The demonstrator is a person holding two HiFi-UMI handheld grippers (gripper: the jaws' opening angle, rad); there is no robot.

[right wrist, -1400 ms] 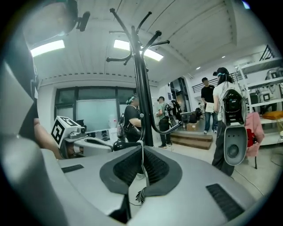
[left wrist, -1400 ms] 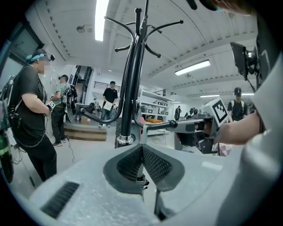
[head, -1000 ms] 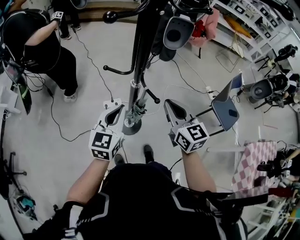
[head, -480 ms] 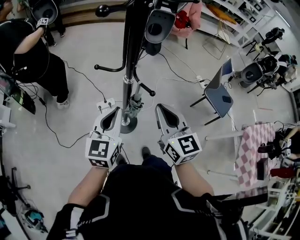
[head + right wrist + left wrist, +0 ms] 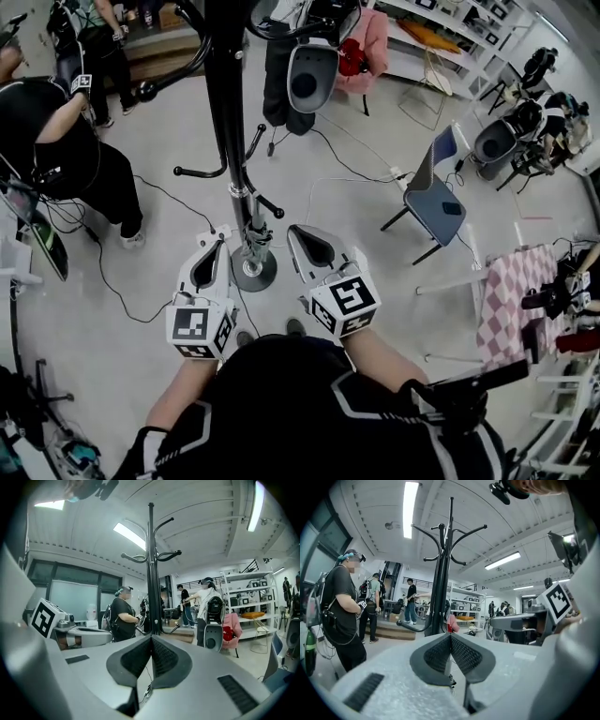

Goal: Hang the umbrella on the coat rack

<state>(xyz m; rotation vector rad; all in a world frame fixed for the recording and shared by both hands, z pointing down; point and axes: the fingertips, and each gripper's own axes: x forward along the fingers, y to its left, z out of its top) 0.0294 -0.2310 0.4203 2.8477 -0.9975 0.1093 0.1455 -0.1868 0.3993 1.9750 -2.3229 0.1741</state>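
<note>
The black coat rack [image 5: 225, 103] stands straight ahead, with its round base [image 5: 253, 272] on the floor between my grippers. Curved hooks branch off its pole at several heights. My left gripper [image 5: 214, 251] is shut and holds nothing, just left of the base. Just right of the base, my right gripper [image 5: 305, 236] is also shut with nothing in it. In the left gripper view the rack [image 5: 444, 573] rises behind the left gripper [image 5: 450, 637]. The right gripper view shows the rack [image 5: 152, 573] behind the right gripper [image 5: 151, 639]. A small grey bundle [image 5: 255, 234] sits low against the pole. I cannot make out an umbrella.
A person in black [image 5: 66, 141] stands at the left, with others further back. Cables [image 5: 178, 202] trail over the floor. A blue-grey chair [image 5: 436, 202] stands to the right, a checked cloth [image 5: 511, 300] beyond it. Shelves line the back right.
Both grippers have drifted down and left in the head view, a little back from the rack's pole. Both have stayed shut.
</note>
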